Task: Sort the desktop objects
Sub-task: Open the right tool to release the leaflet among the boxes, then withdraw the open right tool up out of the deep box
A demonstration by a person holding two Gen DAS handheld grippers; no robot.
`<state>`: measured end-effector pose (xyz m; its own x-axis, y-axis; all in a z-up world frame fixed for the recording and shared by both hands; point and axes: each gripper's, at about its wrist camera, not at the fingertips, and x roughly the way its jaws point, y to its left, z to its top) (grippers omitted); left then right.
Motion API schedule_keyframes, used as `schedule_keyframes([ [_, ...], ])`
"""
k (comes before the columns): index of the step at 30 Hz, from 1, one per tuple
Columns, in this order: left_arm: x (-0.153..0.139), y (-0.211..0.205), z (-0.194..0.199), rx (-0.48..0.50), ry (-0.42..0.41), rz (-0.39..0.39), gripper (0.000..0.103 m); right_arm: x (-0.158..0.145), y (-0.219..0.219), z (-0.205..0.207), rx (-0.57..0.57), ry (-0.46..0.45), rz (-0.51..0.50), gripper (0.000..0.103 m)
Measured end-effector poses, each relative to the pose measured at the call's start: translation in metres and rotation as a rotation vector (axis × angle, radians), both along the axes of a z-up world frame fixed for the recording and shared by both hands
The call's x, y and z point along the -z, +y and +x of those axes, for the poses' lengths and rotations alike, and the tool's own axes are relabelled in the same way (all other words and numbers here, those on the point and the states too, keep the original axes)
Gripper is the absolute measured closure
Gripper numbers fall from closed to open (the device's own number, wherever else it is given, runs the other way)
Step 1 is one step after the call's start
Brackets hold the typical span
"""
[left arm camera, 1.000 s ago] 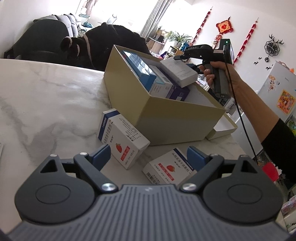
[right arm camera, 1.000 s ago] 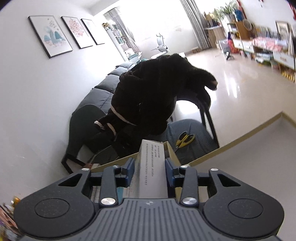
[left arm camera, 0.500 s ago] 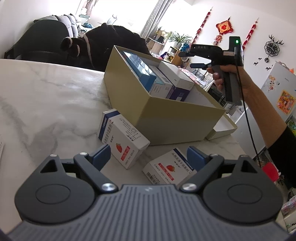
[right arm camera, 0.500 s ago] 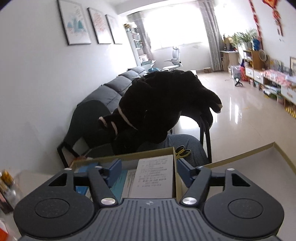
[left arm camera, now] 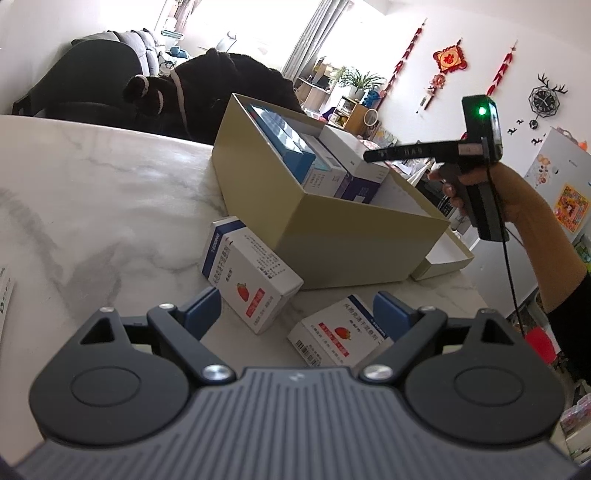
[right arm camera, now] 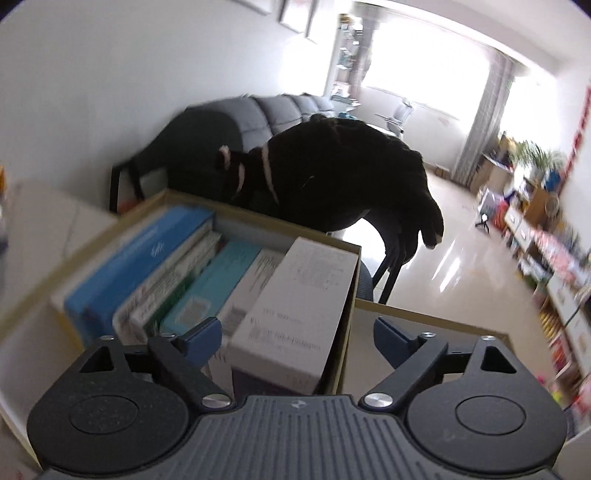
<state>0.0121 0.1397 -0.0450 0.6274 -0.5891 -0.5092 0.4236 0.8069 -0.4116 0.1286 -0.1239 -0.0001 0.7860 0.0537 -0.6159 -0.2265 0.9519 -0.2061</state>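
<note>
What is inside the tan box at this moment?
The tan box holds a row of cartons on edge: a blue carton, green-and-white ones, a teal one and a white carton. Their lower parts and the box floor beneath them are covered.

Daylight is admitted through the curtained window (left arm camera: 258,33), which is blown out to white in both views. Soft glare is spread over the marble bench (left arm camera: 92,192), and a bright sheen is seen on the floor (right arm camera: 454,266). Shadows are kept faint and short beside the beige box (left arm camera: 332,243). The left wrist view is rendered sharp; the right wrist view is smeared by motion blur, strongest at the right edge. Fisheye bending and dark corner vignetting are present in both.
</note>
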Motion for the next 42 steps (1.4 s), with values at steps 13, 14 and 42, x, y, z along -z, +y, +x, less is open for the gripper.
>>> schedule_keyframes([
  [13, 0.001, 0.002, 0.0, -0.005, 0.005, 0.001, 0.012, 0.022, -0.011, 0.019, 0.089, 0.055, -0.072, 0.008],
  [14, 0.001, 0.002, 0.0, -0.006, 0.005, 0.001, 0.012, 0.022, -0.013, 0.019, 0.1, 0.053, -0.068, 0.008],
  [42, 0.004, 0.037, -0.024, -0.127, 0.0, -0.025, 0.009, -0.025, -0.028, -0.086, 0.176, -0.08, 0.393, 0.0],
])
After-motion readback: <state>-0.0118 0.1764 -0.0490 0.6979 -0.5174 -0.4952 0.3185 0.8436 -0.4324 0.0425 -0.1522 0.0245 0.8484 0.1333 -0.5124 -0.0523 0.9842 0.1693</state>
